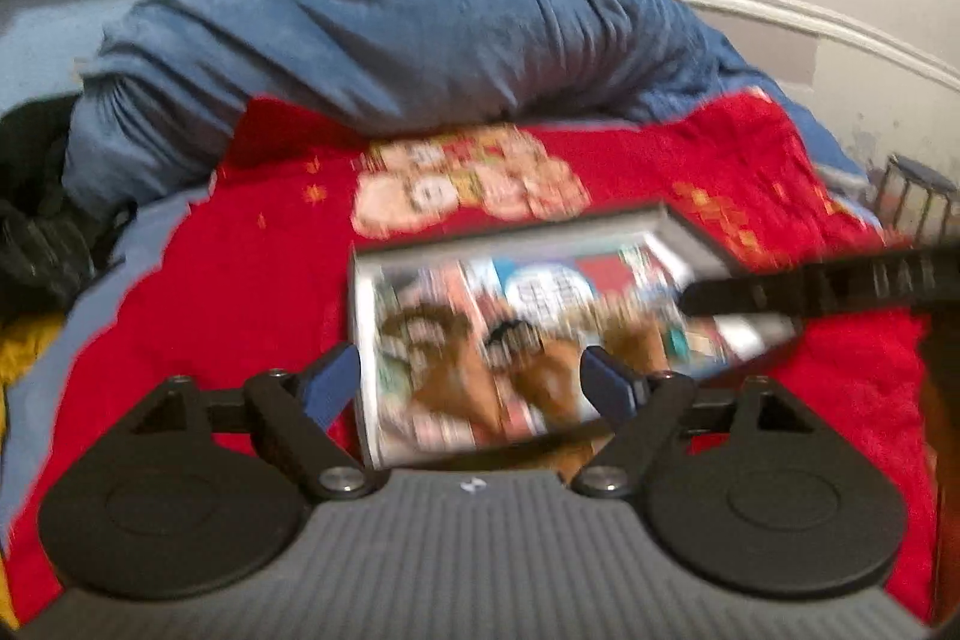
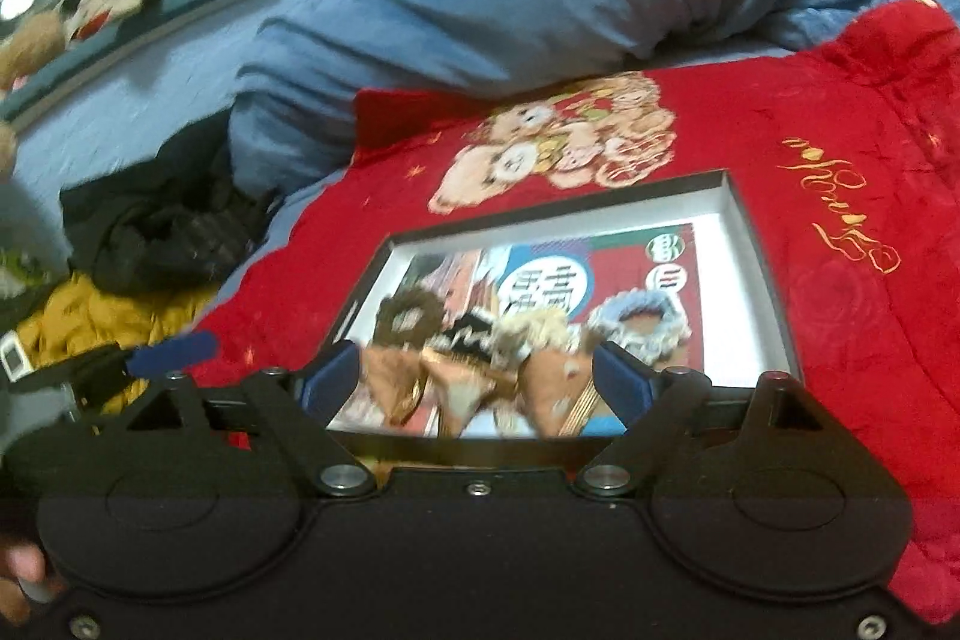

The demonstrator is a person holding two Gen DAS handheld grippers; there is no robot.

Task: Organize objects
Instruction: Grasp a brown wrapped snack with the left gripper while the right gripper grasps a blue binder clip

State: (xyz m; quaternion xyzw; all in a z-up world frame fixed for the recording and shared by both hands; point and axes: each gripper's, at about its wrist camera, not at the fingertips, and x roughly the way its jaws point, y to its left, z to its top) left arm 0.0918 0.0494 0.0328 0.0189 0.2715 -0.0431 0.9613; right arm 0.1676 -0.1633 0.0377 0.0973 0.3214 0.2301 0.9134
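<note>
A shallow dark-rimmed box (image 2: 744,244) with a colourful printed picture inside lies on the red blanket (image 2: 840,112). It also shows, blurred, in the left wrist view (image 1: 522,328). My right gripper (image 2: 477,382) is open, its blue-padded fingers (image 2: 621,382) spread over the box's near edge. My left gripper (image 1: 471,382) is open at the box's near-left corner, with one finger (image 1: 330,382) left of the box and the other over the picture. The other gripper's arm (image 1: 828,289) reaches in from the right over the box's far right corner.
A rolled blue duvet (image 1: 390,40) lies across the bed behind the red blanket (image 1: 240,250). Black clothing (image 2: 162,226) and a yellow garment (image 2: 102,322) are heaped at the left. Plush toys (image 2: 114,1) sit on a ledge at far left. A small stool (image 1: 918,196) stands at right.
</note>
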